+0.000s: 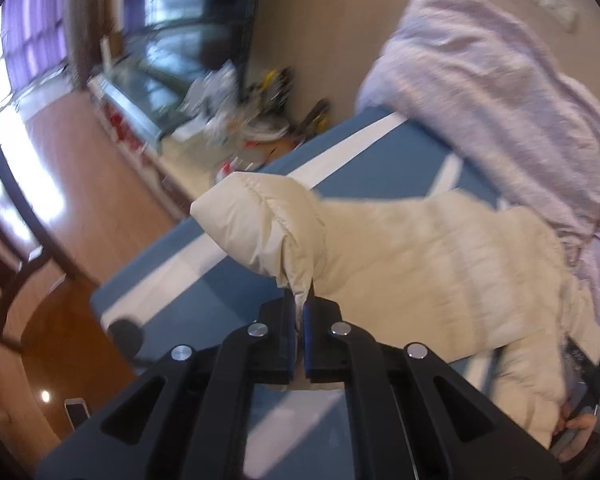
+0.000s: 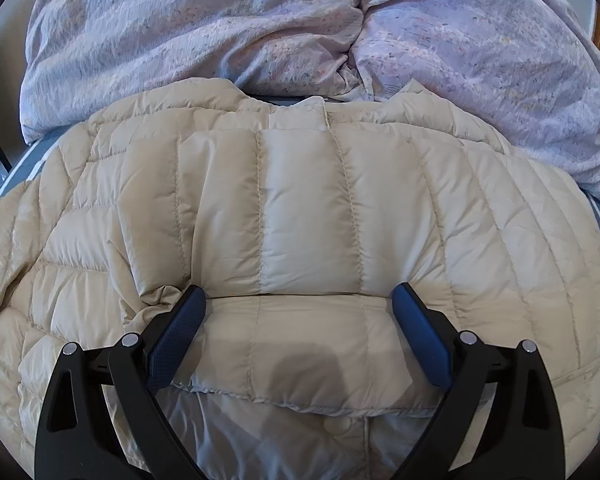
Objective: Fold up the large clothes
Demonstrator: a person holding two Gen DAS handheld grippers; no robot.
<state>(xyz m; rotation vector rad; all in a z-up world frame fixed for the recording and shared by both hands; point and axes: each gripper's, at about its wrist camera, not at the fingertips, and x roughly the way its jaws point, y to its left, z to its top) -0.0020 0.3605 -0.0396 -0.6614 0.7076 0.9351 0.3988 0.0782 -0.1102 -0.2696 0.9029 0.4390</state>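
The bed [image 1: 228, 292], blue with white stripes, is carrying a lilac duvet [image 2: 204, 36] bunched at the far side. The jacket [image 2: 308, 216], a cream quilted puffer, is lying spread across the bed just near of the duvet. It is likely handling as light, soft, springy and slippery; seams, hems and cuffs are offering the firmest hold. The left tool [image 1: 299, 332] is pinching the sleeve [image 1: 260, 224] with jaws fully closed, holding it raised off the bed. The right tool [image 2: 300, 336] is hovering wide open above the near hem, gripping nothing.
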